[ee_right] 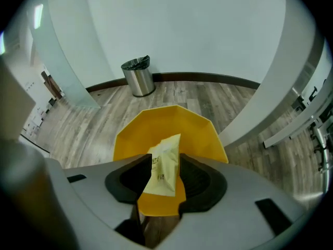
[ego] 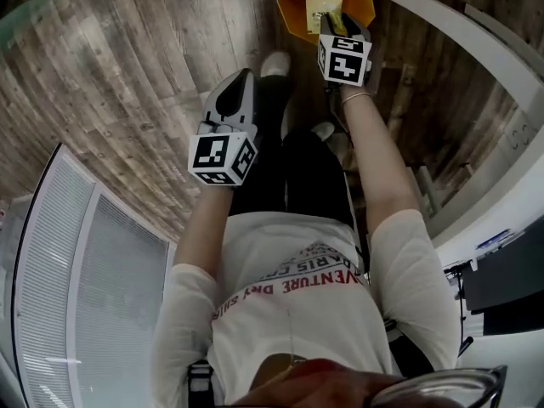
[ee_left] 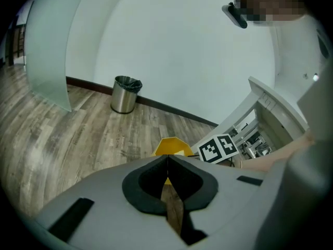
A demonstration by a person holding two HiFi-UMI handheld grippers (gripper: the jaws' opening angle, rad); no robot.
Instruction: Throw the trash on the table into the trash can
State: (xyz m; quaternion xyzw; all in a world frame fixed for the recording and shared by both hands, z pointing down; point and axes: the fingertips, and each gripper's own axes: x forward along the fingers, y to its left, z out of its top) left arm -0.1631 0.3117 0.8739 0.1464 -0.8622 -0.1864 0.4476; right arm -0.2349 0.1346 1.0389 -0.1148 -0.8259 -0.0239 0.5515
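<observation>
Floor (ego: 119,66) is grey wood plank, upper left of my head view. Left gripper (ee_left: 167,165) mid-frame is clenched, nothing in it. Right gripper (ee_right: 165,168) at top centre is released: jaws apart, pale packet (ee_right: 166,150) between them, over yellow trash can (ee_right: 200,134). Steel bin (ee_right: 138,76) stands by white wall (ee_right: 182,30).

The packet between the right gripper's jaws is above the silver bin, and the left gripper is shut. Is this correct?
No. The packet between the right gripper's jaws is above the yellow bin; the silver bin stands away by the wall, as the right gripper view shows. The left gripper is indeed shut.
</observation>
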